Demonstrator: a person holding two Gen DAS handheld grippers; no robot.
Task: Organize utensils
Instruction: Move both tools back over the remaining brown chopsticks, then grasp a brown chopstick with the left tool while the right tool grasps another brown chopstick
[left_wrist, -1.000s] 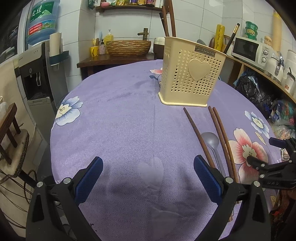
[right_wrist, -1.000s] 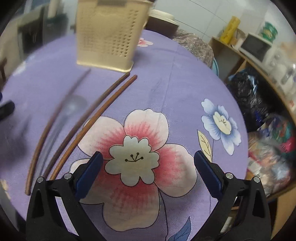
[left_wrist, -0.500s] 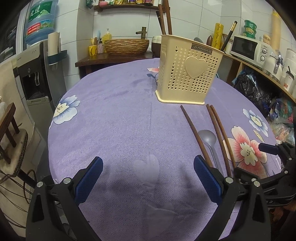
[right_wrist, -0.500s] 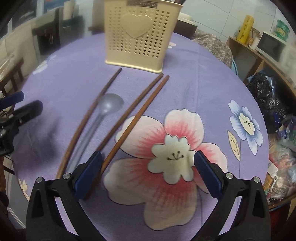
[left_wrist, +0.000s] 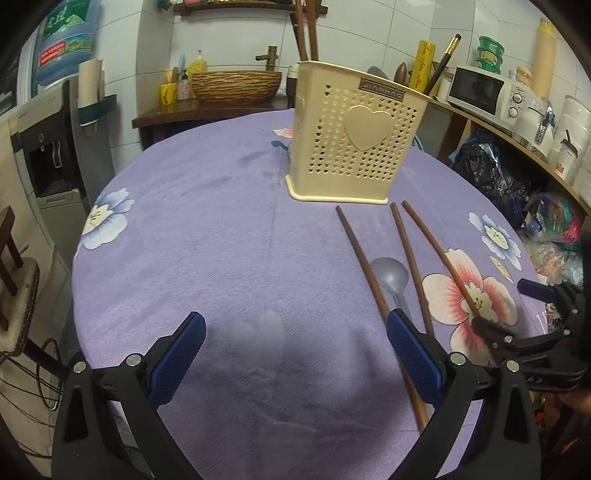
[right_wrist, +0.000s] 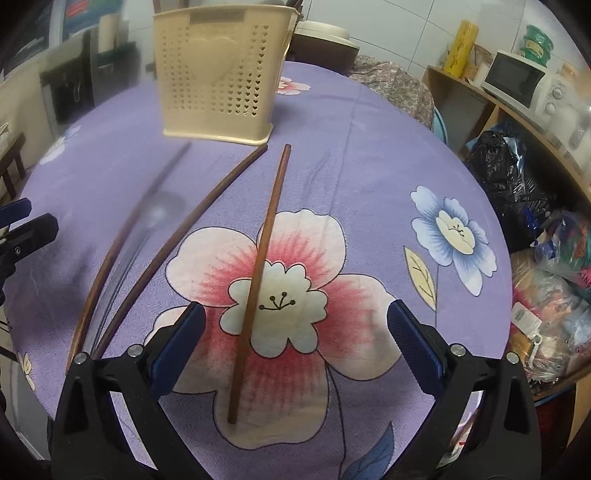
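My right gripper (right_wrist: 295, 339) hangs with its jaws wide apart, and one brown chopstick (right_wrist: 260, 266) lies on the purple floral tablecloth (right_wrist: 369, 155) between its fingers, running ahead toward the cream utensil holder (right_wrist: 218, 74). Left of it lie two more chopsticks (right_wrist: 184, 225) and a grey spoon (left_wrist: 391, 277). My left gripper (left_wrist: 295, 350) is also spread open, empty, over bare cloth.
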